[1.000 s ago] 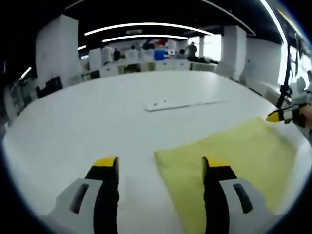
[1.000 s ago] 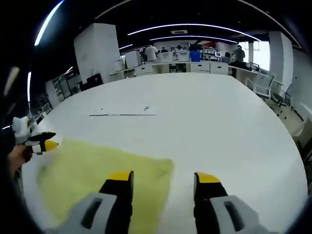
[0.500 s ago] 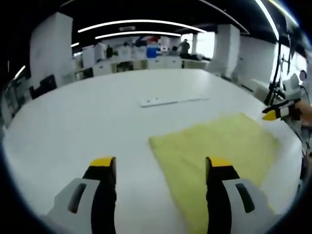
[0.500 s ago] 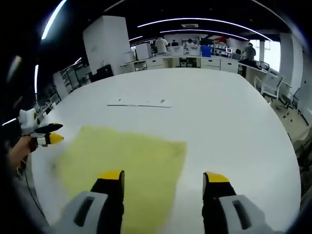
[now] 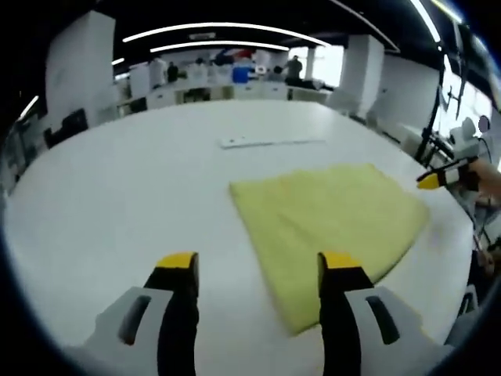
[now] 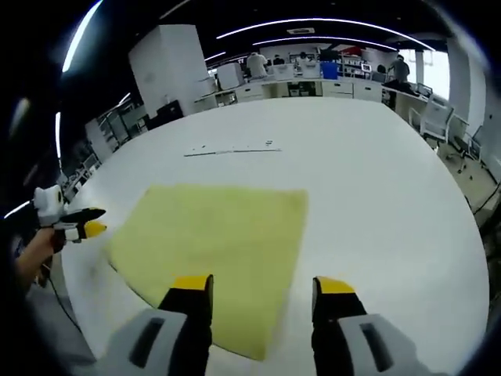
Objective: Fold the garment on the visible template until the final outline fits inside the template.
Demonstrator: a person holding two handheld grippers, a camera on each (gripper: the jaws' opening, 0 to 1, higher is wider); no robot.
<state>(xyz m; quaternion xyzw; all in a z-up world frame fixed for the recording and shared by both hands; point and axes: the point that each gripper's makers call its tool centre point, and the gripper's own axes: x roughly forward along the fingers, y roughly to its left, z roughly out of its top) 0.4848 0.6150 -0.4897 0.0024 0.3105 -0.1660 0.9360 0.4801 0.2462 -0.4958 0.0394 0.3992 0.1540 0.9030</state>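
We are looking at a yellow cloth (image 5: 329, 215) lying flat on a broad white table (image 5: 117, 196), folded into a neat four-sided shape. In the right gripper view the same cloth (image 6: 219, 243) sits just ahead of us, its near corner running under our left jaw. We cannot make out any drawn template outline on the table, so we cannot tell whether the cloth already fits inside it. A thin pale strip (image 5: 270, 142) lies further back on the table, well apart from the cloth.

If another fold is needed, we judge it best to bring both claws down onto the near edge together, pinch only the top layers at the two corners, lift evenly, and carry the edge across so the corners meet squarely. Pulling unevenly would probably skew the outline, and dragging might slide the whole cloth across the smooth table. We should keep the cloth well inside the table edge so it stays in sight.

The left gripper (image 5: 254, 270) is held above the table with its jaws wide apart and nothing between them; its right jaw overlaps the cloth's near edge in the picture, though we cannot tell that it touches. The right gripper (image 6: 262, 290) is likewise spread wide and empty, hovering over the cloth's near corner.
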